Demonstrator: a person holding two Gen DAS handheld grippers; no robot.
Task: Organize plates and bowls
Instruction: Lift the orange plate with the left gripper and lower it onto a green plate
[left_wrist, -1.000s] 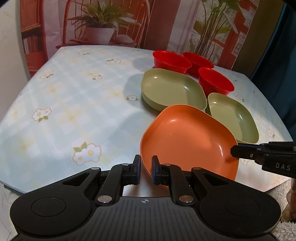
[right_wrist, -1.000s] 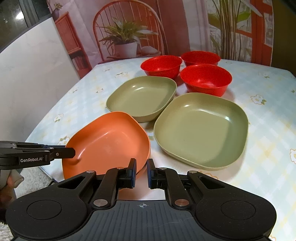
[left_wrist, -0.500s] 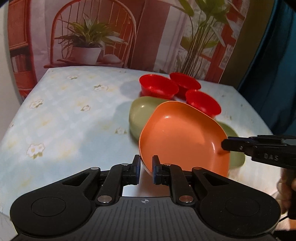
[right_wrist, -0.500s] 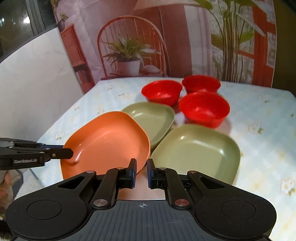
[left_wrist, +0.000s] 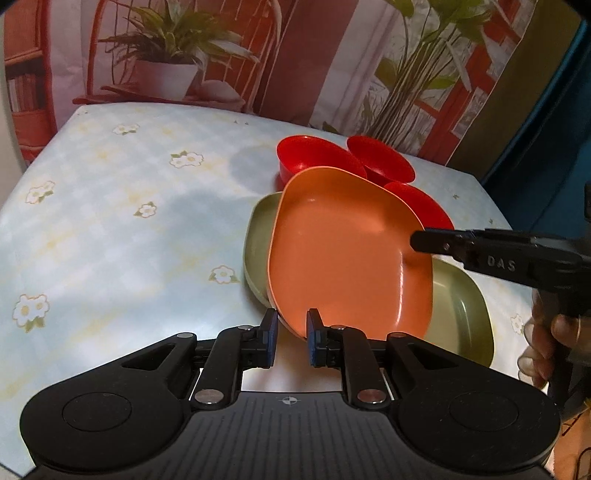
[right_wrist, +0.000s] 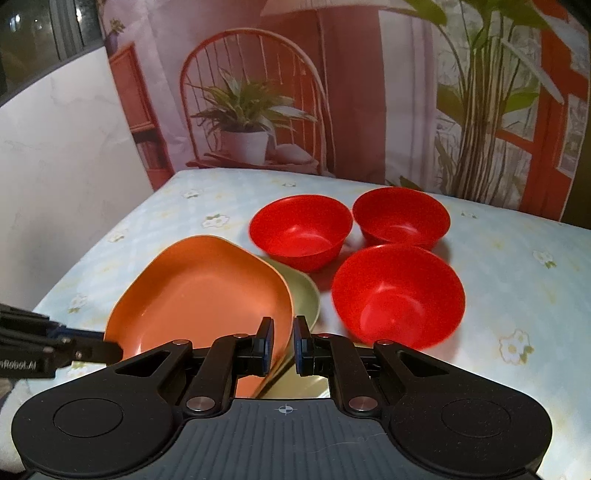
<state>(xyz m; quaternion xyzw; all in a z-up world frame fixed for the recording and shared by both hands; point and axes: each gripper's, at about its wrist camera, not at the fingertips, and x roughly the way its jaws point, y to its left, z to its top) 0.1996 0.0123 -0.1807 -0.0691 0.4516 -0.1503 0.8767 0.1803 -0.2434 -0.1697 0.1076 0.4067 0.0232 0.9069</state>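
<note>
Left wrist view: left tool (left_wrist: 291, 334) pinches the near rim of the orange plate (left_wrist: 347, 254), held tilted above two green plates (left_wrist: 461, 306) on the tabletop (left_wrist: 110, 229). Right tool (right_wrist: 283, 341) pinches the opposite rim, level; three red bowls (right_wrist: 397, 291) beyond.

A pale blue cloth (left_wrist: 110, 229) printed with small white flowers is spread over the bench. Behind it a backdrop (right_wrist: 369, 92) is hung, on which a red chair (right_wrist: 255, 110), a potted plant (right_wrist: 243, 122) and tall green stems (right_wrist: 476, 110) are pictured.
</note>
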